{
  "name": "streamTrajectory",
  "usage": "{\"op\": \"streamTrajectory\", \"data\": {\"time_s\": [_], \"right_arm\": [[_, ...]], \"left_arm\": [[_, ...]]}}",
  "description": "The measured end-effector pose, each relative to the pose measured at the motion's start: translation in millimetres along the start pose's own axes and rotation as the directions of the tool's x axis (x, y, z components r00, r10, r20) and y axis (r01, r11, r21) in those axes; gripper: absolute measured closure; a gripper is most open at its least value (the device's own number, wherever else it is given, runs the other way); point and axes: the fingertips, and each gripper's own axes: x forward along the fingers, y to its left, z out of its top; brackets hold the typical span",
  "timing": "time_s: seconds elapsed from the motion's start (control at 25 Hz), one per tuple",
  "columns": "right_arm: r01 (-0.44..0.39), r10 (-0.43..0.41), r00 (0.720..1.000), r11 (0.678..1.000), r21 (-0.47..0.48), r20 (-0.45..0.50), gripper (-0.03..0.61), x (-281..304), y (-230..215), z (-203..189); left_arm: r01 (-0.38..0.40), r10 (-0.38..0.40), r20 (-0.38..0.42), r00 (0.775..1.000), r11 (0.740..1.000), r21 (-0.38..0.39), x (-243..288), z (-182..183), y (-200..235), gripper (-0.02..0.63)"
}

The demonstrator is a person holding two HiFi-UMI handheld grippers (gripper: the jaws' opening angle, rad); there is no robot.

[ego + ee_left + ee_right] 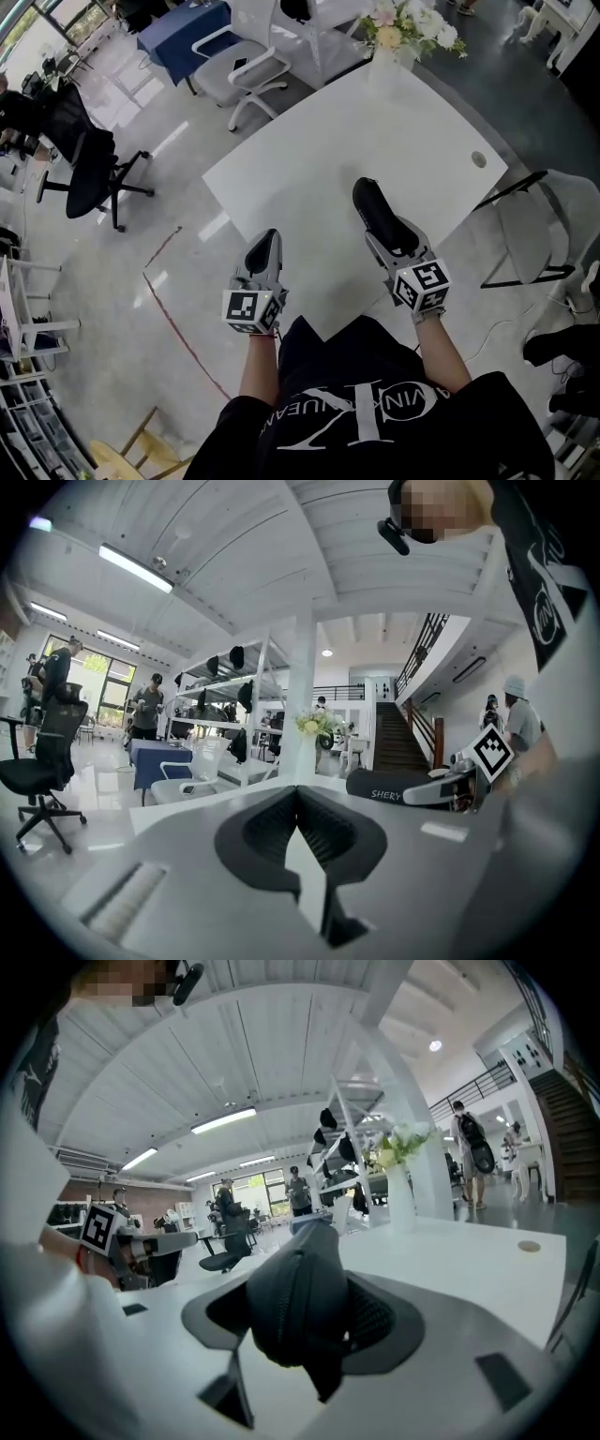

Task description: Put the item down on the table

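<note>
The item is a black oblong zippered case with white lettering on its side. My right gripper is shut on it and holds it above the near part of the white table, long end pointing away from me. In the right gripper view the case fills the space between the jaws. My left gripper hovers over the table's near left edge, shut with nothing in it; its pads meet at the tips.
A vase of flowers stands at the table's far end, and a round cable hole lies near its right edge. A white office chair and a black chair are on the left, a folding chair on the right.
</note>
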Motion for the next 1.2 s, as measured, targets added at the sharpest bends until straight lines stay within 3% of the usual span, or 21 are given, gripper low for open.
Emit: {"op": "streamTrajectory", "data": {"time_s": [0.32,0.64,0.88,1.2], "right_arm": [[-0.016,0.016,0.997,1.0,0.003,-0.072,0.314,25,2,-18],[0.05,-0.043,0.99,0.997,0.054,-0.131,0.314,53,7,-23],[0.053,-0.037,0.975,0.996,0.068,-0.219,0.314,86,19,-36],[0.03,-0.011,0.965,0.997,0.067,-0.262,0.314,125,38,-47]], "left_arm": [[0.016,-0.016,-0.047,0.999,1.0,0.004,11,-16,16,0.603],[0.109,-0.11,-0.084,0.99,0.994,-0.009,44,-14,39,0.603],[0.185,-0.182,-0.107,0.977,0.983,0.018,63,-14,50,0.603],[0.219,-0.217,-0.133,0.967,0.976,0.001,69,-21,68,0.603]]}}
